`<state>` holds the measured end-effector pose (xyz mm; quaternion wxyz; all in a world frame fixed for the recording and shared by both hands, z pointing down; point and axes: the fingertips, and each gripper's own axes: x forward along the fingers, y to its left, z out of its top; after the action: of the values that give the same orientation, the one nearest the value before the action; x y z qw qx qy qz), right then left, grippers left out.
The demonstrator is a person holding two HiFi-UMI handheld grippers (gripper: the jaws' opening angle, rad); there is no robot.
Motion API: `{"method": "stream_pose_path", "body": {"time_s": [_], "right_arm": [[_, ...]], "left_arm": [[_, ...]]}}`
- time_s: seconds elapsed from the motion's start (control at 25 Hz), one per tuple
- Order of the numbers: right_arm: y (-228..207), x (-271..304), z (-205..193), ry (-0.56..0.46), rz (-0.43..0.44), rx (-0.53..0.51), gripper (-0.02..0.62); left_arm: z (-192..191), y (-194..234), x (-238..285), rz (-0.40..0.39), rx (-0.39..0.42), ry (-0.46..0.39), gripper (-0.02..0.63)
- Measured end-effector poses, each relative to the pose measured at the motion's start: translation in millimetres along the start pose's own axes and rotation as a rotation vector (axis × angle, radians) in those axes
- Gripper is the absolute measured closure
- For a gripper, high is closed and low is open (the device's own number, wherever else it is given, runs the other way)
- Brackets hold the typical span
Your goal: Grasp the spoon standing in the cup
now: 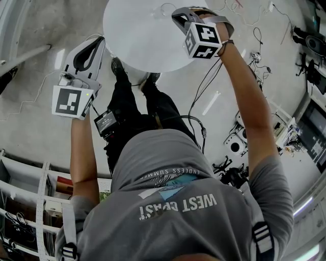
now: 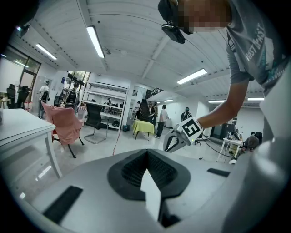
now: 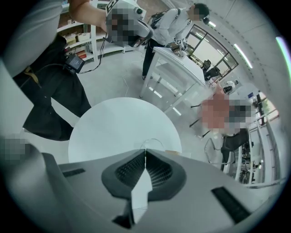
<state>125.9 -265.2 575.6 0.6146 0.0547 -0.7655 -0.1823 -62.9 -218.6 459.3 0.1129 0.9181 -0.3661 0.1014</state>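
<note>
A round white table (image 1: 137,35) stands in front of the person. On its far side sits a clear cup (image 3: 153,143), seen only as a faint outline (image 1: 164,9); I cannot make out the spoon in it. My right gripper (image 1: 175,15) hovers over the table just short of the cup, and its jaws (image 3: 145,153) meet at the tips with nothing between them. My left gripper (image 1: 100,41) hangs off the table's left side, aimed out into the room. It is shut (image 2: 147,154) and empty, and its camera sees the right gripper (image 2: 182,135).
Shelving (image 1: 25,199) stands behind the person at the lower left. Cables (image 1: 204,86) trail over the floor. A white rectangular table (image 3: 179,61) with a person at it stands beyond the round one. A pink-draped chair (image 2: 61,125) and a yellow-covered table (image 2: 143,127) are farther off.
</note>
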Motion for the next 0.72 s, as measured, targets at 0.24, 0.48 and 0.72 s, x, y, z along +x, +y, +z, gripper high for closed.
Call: {"method": "stream_pose_path", "body": {"time_s": [0.24,0.48,0.72], "right_arm": [[-9.6,-23.4,-2.5,-0.059,-0.068,0.164,0.589],[-15.3,-61.1,-8.8,-0.112,-0.161,0.334,0.589],[-18.0,-103.5,-10.5,-0.172,-0.264,0.506,0.589]], "left_arm": [[8.1,1.7,-2.9,0.008,0.017,-0.004,0.604],[25.8,6.4,-6.4,0.027,0.055,-0.012,0.604],[45.7,9.3,-13.3,0.036,0.102,-0.022,0.606]]}}
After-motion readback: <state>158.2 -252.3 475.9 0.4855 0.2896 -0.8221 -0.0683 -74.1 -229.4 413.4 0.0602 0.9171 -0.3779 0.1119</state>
